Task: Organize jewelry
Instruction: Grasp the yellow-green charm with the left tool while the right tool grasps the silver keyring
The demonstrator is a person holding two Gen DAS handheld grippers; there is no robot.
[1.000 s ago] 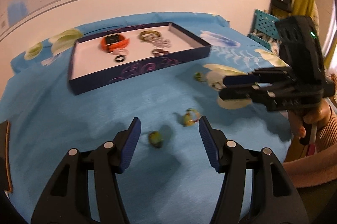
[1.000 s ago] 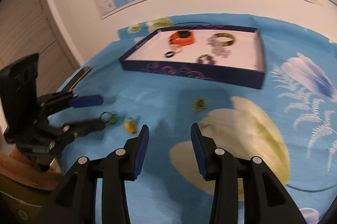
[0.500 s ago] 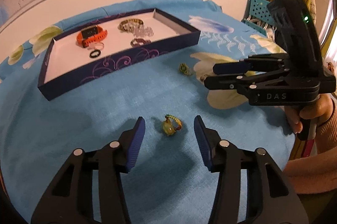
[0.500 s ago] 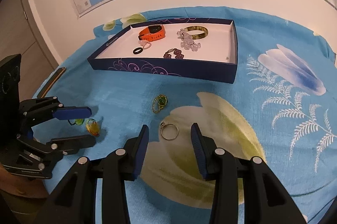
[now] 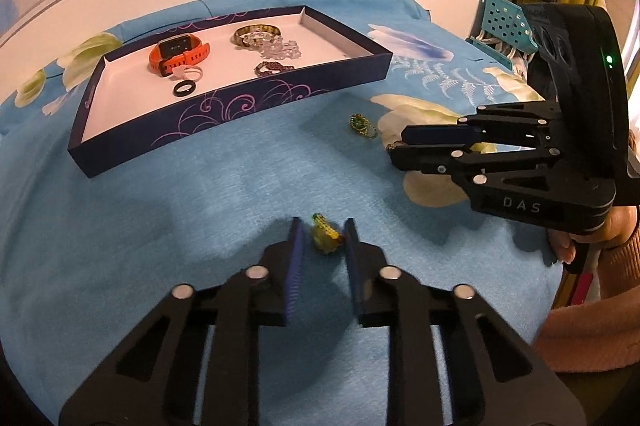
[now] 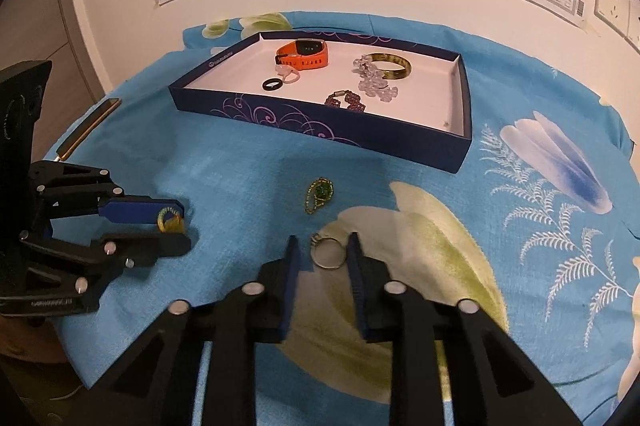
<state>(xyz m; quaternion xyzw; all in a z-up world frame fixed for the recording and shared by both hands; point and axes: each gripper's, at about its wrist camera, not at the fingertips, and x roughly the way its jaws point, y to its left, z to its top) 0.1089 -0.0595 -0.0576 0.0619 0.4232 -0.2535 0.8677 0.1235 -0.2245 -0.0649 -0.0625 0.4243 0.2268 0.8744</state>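
Note:
A navy jewelry box (image 5: 224,114) (image 6: 400,140) holds an orange watch (image 5: 178,52), a bangle (image 6: 390,66), bead bracelets and rings. My left gripper (image 5: 322,238) is partly closed around a yellow-green beaded ring (image 5: 326,238) lying on the blue cloth; its pads stand close on both sides, contact unclear. It also shows in the right wrist view (image 6: 170,220). My right gripper (image 6: 324,256) is narrowed around a silver ring (image 6: 328,254) on the cloth, with gaps on both sides. A green pendant (image 6: 318,194) (image 5: 362,124) lies loose between the ring and the box.
The blue floral cloth (image 6: 540,226) covers the table. A phone (image 6: 90,128) lies at the left edge. A wall with a map stands behind. A teal crate (image 5: 504,22) and hanging clothes are at the far right.
Both grippers have narrowed and moved forward. The left now straddles the yellow-green ring; the right now straddles the silver ring.

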